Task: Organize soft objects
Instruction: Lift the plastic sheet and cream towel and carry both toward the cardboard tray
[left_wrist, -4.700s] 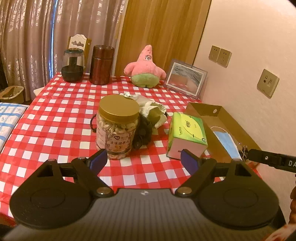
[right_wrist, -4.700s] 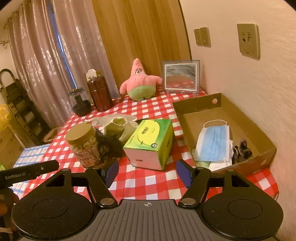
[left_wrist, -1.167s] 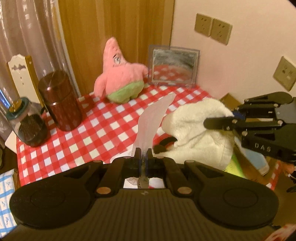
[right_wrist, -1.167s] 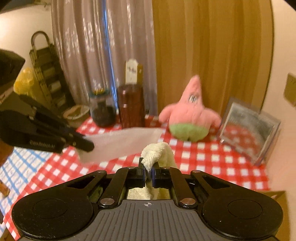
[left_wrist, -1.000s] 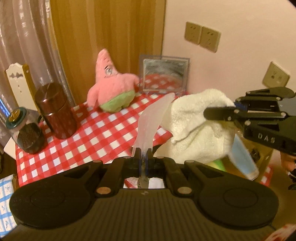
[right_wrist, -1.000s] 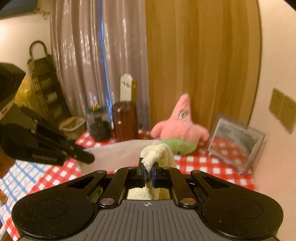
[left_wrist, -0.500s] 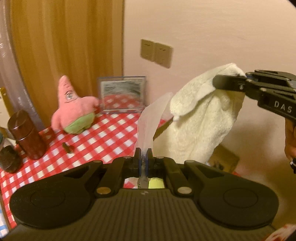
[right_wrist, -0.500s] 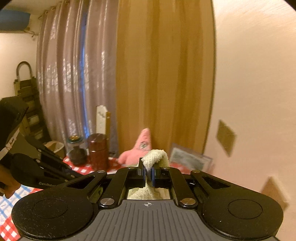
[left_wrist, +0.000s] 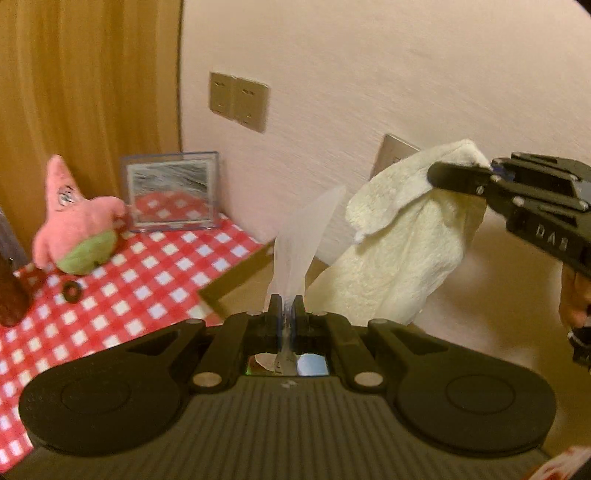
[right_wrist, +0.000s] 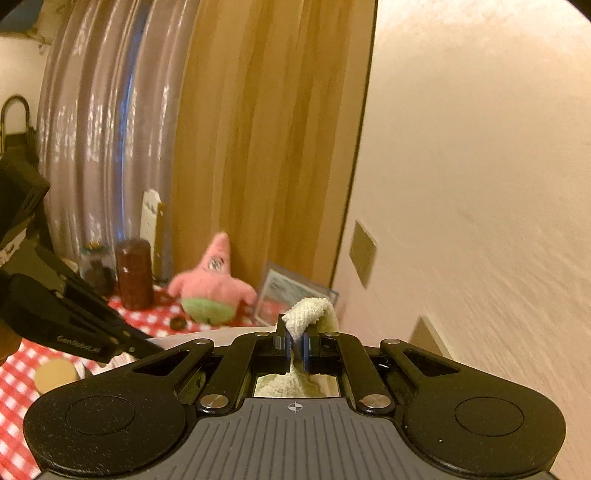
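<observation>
1. Both soft items have risen well above the red checked tablecloth (left_wrist: 155, 273) since a second ago
2. Your left gripper (left_wrist: 286, 314) stays clamped on the translucent white plastic sheet (left_wrist: 303, 243)
3. Your right gripper (right_wrist: 295, 345) stays clamped on the cream terry towel (left_wrist: 402, 236), ready for the open cardboard box (left_wrist: 236, 288) ahead

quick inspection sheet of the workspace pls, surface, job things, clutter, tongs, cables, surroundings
surface: table in a red checked cloth, seen only at the left.
job's things: cream towel hangs in the air from one corner; thin white sheet sticks up from the left tongs; pink star plush sits at the back.
clutter: mirror leans behind the plush; brown canister, dark jar, small dark ring, cardboard box edge.
tongs: left tongs shut on the sheet; right tongs shut on the towel.
cables: nothing seen.
surroundings: pink wall with switch plates, wooden door, curtains.
</observation>
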